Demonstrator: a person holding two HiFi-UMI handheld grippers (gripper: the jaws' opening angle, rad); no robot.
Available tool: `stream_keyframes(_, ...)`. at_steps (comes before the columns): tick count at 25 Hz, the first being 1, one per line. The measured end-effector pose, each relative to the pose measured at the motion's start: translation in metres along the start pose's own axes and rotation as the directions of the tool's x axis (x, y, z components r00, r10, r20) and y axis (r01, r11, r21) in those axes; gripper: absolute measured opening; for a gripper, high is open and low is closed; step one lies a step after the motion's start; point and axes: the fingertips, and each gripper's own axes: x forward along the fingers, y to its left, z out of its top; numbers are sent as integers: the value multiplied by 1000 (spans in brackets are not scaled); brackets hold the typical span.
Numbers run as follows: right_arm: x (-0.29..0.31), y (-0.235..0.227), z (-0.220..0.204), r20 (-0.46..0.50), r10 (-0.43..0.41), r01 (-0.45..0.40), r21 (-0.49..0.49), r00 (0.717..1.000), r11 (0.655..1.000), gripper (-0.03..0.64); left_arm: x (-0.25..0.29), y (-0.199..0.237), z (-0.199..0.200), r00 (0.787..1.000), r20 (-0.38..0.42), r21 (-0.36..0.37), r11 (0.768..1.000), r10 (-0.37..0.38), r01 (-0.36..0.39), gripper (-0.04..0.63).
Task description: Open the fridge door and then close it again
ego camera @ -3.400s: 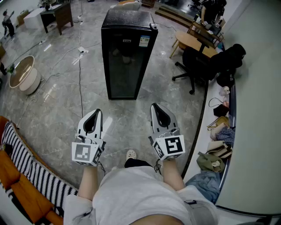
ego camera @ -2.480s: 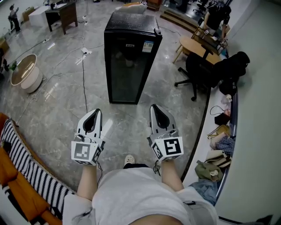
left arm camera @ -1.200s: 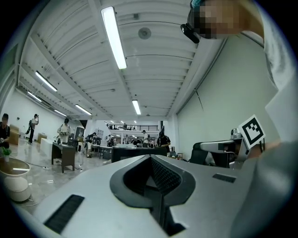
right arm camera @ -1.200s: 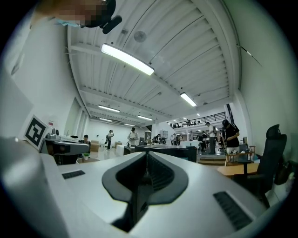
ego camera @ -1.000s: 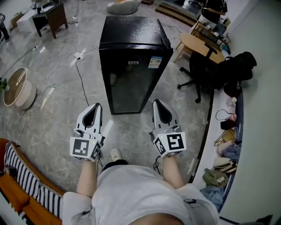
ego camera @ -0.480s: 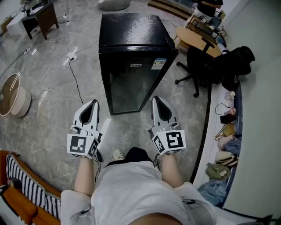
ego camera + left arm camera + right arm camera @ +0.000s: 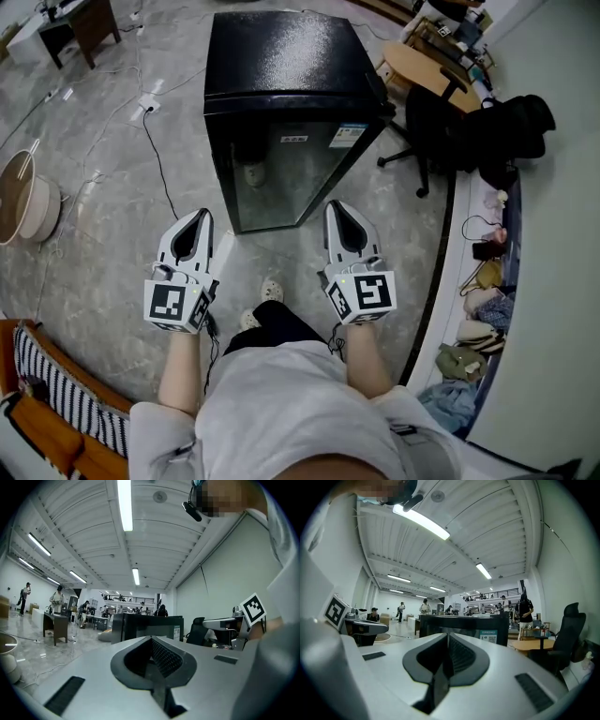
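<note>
Holding two grippers, your left gripper [image 7: 199, 217] and right gripper [image 7: 337, 208], both clenched on nothing, you face one black glass-door fridge [image 7: 286, 117] just beyond, its door shut.

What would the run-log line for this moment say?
stage: pre-contact | fridge door: closed, untouched | left gripper: shut, empty, short of the door | right gripper: shut, empty, short of the door

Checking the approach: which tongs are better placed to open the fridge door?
Probably the left tongs: both are shut, empty, short of the fridge, but a hinge-like block at the door's top right suggests its left edge opens.
</note>
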Motion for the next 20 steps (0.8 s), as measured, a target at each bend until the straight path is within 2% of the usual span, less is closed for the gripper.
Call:
stream_keyframes(14,51,-17,-66,-163,30,-25,33,986,999,25,36,21,-62,990,-141,-61,997,30,-39,14)
stream_keyframes(20,67,-18,-81,-190,54,-46,44,980,998,25,52,31,-86,982,-190,-68,997,18,-32,15)
